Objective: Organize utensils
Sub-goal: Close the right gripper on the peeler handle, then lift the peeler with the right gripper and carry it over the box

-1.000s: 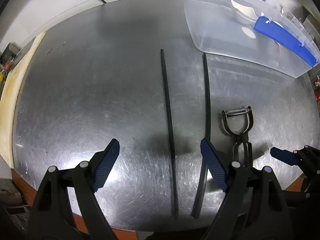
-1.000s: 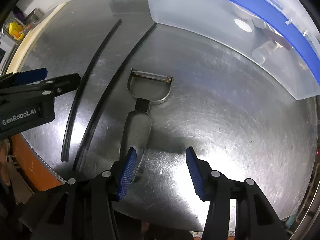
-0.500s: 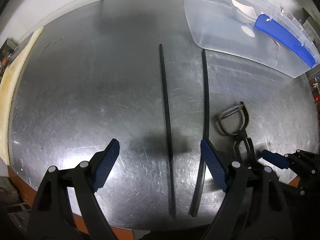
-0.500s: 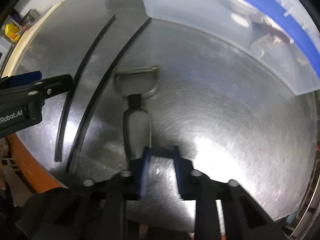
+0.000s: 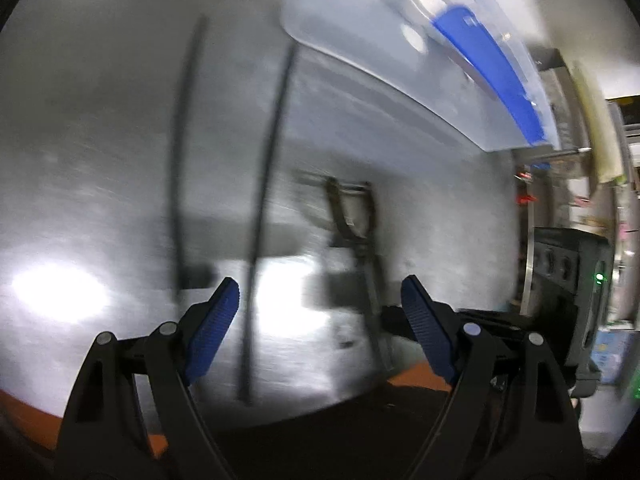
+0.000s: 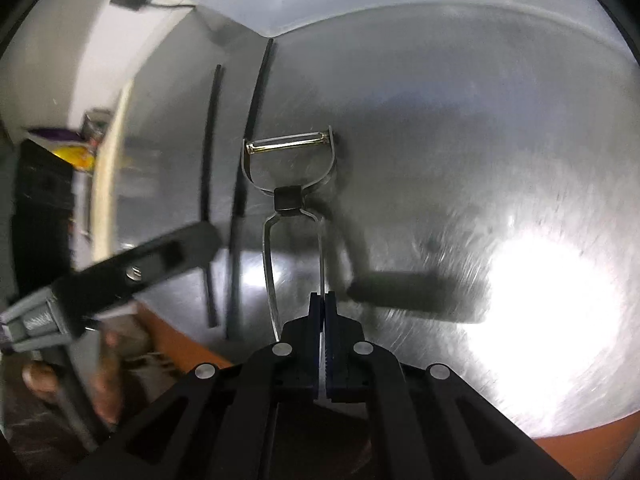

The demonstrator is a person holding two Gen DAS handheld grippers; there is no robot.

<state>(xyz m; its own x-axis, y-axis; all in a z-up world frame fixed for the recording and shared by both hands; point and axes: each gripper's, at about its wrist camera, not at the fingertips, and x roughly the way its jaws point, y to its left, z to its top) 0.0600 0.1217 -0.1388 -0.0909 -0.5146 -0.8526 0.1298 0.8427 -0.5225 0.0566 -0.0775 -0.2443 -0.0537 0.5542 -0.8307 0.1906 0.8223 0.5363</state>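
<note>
Worktop (image 6: 460, 128): a steel surface, scratched and shiny, with a strong glare on its right part in the right wrist view. It carries all the things.
Box (image 5: 392, 64): a clear plastic box with blue parts, at the far side of the worktop, beyond the peeler. It is probably the place for the utensils, but this is only my judgement.
Sticks (image 6: 246, 152): two long thin black sticks, almost parallel, lying on the worktop just left of the peeler. Their long axis runs away from the cameras, toward the box.
Peeler (image 6: 290, 184): a metal Y-shaped peeler. Its blade end points away from the right gripper, toward the box, and its wire handle comes back to the fingers. It seems lifted a little, since its shadow falls apart from it.
Right gripper (image 6: 323, 300): the fingers are pressed together on the right wire of the peeler handle, so it holds the peeler at the near end.
Left gripper (image 5: 320, 320): the fingers stand wide apart with nothing between them. It hangs over the nearer stick; this view is blurred.
Key relation: the peeler lies straight ahead of the right fingers, its long axis in line with them, so the right hand is the one to carry it forward to the box.
</note>
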